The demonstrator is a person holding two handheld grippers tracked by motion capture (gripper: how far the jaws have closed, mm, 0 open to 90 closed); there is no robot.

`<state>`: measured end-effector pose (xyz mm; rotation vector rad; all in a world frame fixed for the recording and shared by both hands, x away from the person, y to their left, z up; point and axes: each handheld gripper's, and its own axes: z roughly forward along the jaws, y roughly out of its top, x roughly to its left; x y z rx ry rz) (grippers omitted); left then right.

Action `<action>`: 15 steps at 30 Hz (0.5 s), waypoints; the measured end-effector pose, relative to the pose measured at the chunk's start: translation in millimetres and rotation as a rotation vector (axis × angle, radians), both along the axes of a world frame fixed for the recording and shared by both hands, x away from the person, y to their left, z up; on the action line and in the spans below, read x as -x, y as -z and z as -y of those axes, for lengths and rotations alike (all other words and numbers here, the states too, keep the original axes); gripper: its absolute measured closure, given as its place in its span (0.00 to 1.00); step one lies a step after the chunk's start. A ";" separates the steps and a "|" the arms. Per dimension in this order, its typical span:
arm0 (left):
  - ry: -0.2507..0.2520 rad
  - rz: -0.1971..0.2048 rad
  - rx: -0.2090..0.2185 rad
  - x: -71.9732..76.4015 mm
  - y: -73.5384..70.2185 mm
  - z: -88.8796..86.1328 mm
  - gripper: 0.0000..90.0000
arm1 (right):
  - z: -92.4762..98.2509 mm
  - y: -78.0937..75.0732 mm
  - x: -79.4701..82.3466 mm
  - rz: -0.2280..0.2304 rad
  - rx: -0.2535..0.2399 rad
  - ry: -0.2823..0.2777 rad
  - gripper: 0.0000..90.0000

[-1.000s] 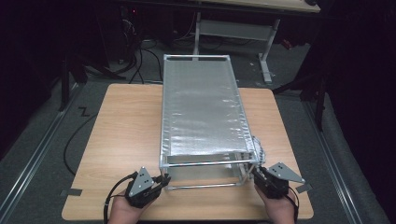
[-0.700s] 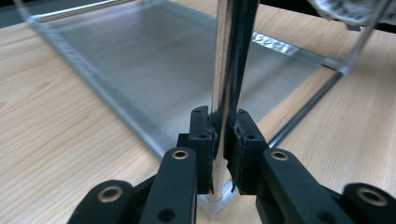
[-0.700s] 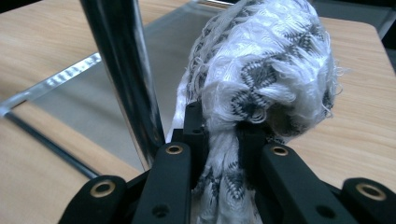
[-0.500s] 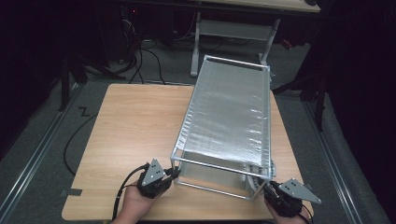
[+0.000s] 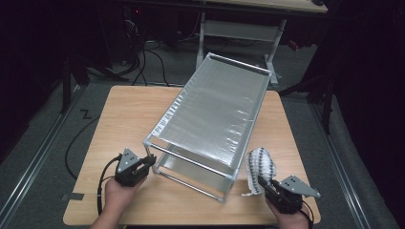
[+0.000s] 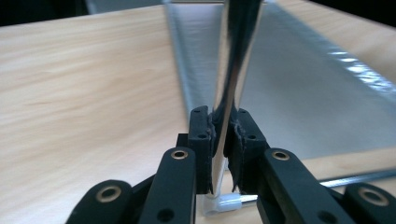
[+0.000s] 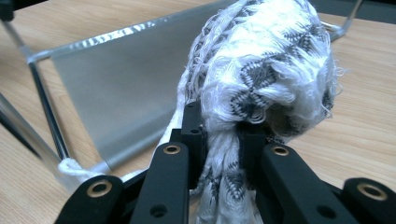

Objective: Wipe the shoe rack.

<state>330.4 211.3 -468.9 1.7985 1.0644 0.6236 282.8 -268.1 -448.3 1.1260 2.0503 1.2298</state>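
A two-tier metal rack [image 5: 215, 114] stands skewed across the middle of the table [image 5: 119, 109], reaching toward its far edge. The left gripper [image 5: 150, 161] pinches the rack's near-left corner post. Near the table's near-right corner, the right gripper [image 5: 260, 180] clamps a bundled white patterned cloth [image 5: 260, 164] just beside the rack.

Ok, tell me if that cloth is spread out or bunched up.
Bunched up. The cloth is a rumpled wad pinched in the shut right gripper, beside the rack on the table.
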 end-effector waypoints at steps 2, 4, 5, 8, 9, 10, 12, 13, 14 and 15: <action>-0.033 0.008 -0.002 -7.8 0.9 -5.2 0.89 | -3.7 1.9 -3.5 -0.006 0.006 -0.013 0.87; -0.066 0.014 -0.003 -14.4 1.8 -8.8 0.89 | -8.0 3.6 -6.9 -0.012 0.018 -0.024 0.87; -0.087 0.011 -0.013 -17.4 2.1 -10.3 0.88 | -9.7 4.2 -8.2 -0.018 0.005 -0.029 0.87; -0.122 -0.010 -0.006 -16.7 5.6 -13.6 0.76 | -14.9 4.8 -12.4 -0.024 -0.001 -0.047 0.87; -0.132 -0.007 -0.009 -13.2 7.2 -14.4 0.72 | -16.7 5.4 -14.0 -0.026 0.002 -0.052 0.87; -0.139 -0.009 -0.005 -9.2 8.3 -15.6 0.66 | -18.4 5.9 -15.6 -0.026 0.009 -0.054 0.87; -0.157 -0.023 0.032 -0.2 7.6 -18.7 0.59 | -20.5 6.2 -18.5 -0.027 0.010 -0.059 0.86; -0.153 -0.026 0.042 4.6 6.4 -19.5 0.56 | -21.1 6.1 -19.9 -0.028 0.007 -0.061 0.86; -0.150 -0.023 0.032 9.9 5.2 -19.0 0.55 | -21.5 6.1 -21.5 -0.026 0.008 -0.061 0.86; -0.146 -0.021 0.033 15.7 4.4 -17.7 0.54 | -22.2 6.0 -22.7 -0.028 0.009 -0.058 0.86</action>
